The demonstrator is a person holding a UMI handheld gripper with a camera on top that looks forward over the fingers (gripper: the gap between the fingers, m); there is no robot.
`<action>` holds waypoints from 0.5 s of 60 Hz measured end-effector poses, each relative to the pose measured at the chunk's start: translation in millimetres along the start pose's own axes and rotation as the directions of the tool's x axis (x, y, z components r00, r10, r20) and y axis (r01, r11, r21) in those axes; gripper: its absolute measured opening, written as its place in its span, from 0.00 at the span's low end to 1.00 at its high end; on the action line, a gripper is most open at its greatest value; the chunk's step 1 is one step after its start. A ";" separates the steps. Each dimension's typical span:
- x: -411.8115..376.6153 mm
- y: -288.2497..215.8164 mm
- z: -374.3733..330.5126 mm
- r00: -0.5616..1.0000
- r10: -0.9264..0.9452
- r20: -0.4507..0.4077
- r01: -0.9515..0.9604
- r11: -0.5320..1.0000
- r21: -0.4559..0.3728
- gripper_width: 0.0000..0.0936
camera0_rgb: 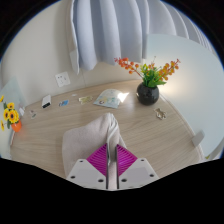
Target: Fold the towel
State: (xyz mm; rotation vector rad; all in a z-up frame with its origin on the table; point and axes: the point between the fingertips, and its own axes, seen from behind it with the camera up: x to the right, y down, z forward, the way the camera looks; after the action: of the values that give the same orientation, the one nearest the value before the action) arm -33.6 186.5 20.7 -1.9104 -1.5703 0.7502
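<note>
**me:** Holding the towel (98,140) right now. My claw (110,160) has its two fingers pulled in narrow, and the pink pads (99,160) are both pressing on a bunched-up fold of the pale cloth. It rises between the fingers into a little peak just ahead of the tips, so the cloth is lifted there rather than lying flat. Some of it also drapes down past the finger at my 9 o'clock side.

**other:** ok, and what's around it? where's the towel sitting relative to everything else?

**me:** It's over the near part of a light wooden table (60,125), close in to me. Going out from the claw: at about 1 o'clock, well beyond the towel, there's a dark round vase (147,94) with orange and yellow flowers (148,70). At roughly 12 o'clock there's a flat folded paper or booklet (110,98), can't read it. Around 10 o'clock, a few small items are scattered on the tabletop, too small for me to name, plus a white card-like thing (62,79) up against the wall. Far out at 9 o'clock is a bunch of yellow flowers (10,113). Something small sits at 2 o'clock near the vase too, can't tell what. Behind the table hangs a pale curtain (110,35).
</note>
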 end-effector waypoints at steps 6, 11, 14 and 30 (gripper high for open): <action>1.6 -4.1 -3.4 0.999 -0.044 -0.020 0.045 0.999 0.017 0.35; 4.1 -15.2 -15.6 0.994 -0.096 -0.047 0.098 0.994 0.043 0.69; -3.6 -19.3 -29.8 0.994 -0.101 -0.033 0.102 0.994 0.046 0.93; -28.8 -38.3 -186.8 0.983 -0.182 0.009 0.180 0.978 0.102 0.91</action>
State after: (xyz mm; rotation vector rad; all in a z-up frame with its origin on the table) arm 70.0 152.4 179.8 -1.6677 -1.6587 0.7547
